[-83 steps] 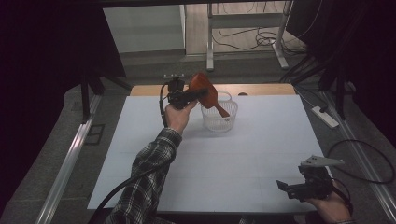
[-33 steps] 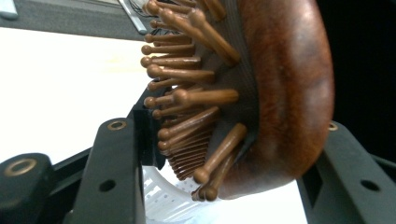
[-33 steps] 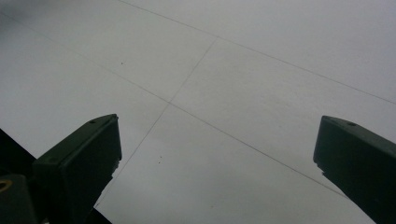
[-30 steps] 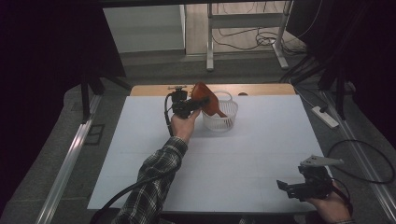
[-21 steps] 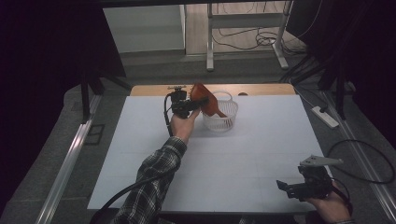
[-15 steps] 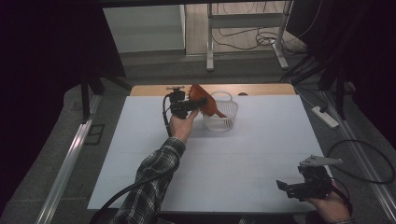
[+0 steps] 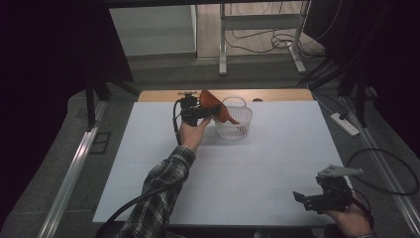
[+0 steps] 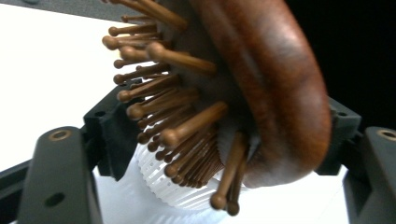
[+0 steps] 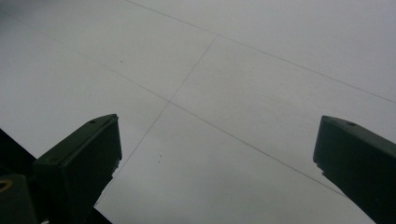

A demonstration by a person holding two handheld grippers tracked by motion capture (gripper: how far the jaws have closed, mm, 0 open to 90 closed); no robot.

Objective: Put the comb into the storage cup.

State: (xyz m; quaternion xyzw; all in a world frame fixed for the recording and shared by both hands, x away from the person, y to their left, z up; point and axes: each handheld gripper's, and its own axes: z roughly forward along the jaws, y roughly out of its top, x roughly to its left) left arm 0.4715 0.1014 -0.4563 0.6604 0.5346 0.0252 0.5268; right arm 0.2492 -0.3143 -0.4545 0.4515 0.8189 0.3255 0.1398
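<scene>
A reddish-brown wooden hairbrush (image 7: 216,110) with wooden bristles hangs tilted over the rim of a white slotted basket (image 7: 234,126) at the far middle of the table, its lower end inside the basket. My left gripper (image 7: 208,112) is at the brush's upper end. In the left gripper view the brush head (image 8: 261,88) sits loosely between the jaws, which have just been opening, and the basket (image 8: 177,186) is below it. My right gripper (image 7: 303,198) rests near the front right table edge, open and empty (image 9: 215,154).
The white table top (image 7: 257,168) stretches between the two hands. A wooden strip (image 7: 277,94) runs along its far edge. Metal rails flank the table, and a power strip (image 7: 345,124) and cables lie on the floor at right.
The brush has tipped lower into the basket and the left jaws have spread around it. The right hand has stayed put.
</scene>
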